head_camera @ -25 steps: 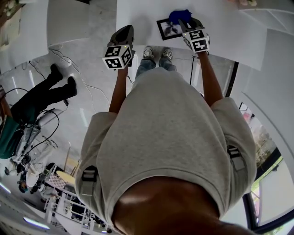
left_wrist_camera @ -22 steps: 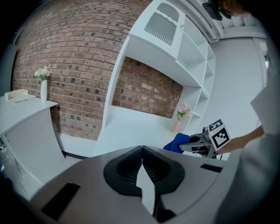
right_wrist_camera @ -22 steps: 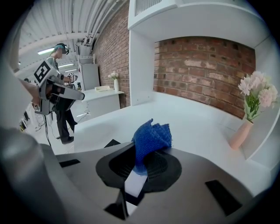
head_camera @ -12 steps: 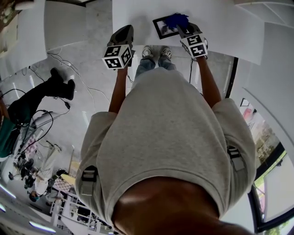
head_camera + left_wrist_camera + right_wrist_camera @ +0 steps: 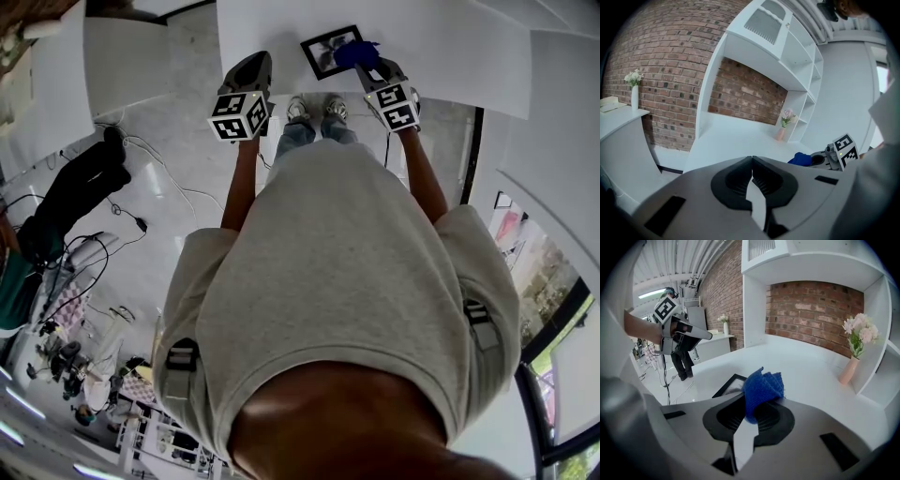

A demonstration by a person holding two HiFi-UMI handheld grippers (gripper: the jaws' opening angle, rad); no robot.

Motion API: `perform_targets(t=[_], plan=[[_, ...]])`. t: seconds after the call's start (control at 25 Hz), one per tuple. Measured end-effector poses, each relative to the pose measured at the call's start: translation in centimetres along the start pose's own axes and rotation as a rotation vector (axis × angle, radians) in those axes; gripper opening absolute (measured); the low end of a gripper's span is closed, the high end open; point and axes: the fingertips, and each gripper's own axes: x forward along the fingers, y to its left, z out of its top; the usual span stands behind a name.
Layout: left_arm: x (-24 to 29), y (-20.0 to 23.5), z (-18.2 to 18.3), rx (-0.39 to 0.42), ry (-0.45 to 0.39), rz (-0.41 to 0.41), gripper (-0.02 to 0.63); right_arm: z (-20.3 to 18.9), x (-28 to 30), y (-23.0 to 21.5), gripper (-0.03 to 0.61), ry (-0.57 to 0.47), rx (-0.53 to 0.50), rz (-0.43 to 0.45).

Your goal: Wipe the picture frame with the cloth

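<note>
Plainly, the right claw (image 5: 751,404) is clenched on the cloth (image 5: 762,386), a blue wad pinched at its lower edge between the ribbed dark jaws, with its loose folds standing up past the tips. The cloth looks soft and nappy, thick enough to cushion the hard jaws. Just beyond it the picture frame (image 5: 727,384) lies flat on the white worktop (image 5: 815,380). It is a thin black rectangle with straight edges and a pale, greyish middle. In the head view the cloth sits over the end of the frame nearest this claw. Neither view makes clear whether it actually touches the face, though it seems at least very close.

The step in hand, I judge, is the wiping stroke itself. To do it well, the loose folds and not the claw tips should meet the frame. The pressure should be light, since a slim frame on a smooth, glossy worktop is likely to slide. Strokes along its length toward the far corner would cover face and border alike.

The left claw (image 5: 752,161) is closed with nothing in it, off to the left and well apart from the frame. It could come down to steady a corner.
</note>
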Motion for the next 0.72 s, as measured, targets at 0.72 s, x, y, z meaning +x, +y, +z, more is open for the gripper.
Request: perform_targets(t=[0.72], plan=[[2.3, -3.2, 0.7, 0.047, 0.015, -0.08, 0.017, -4.0, -3.6, 0.3, 0.055, 0.028, 0.056, -0.037]])
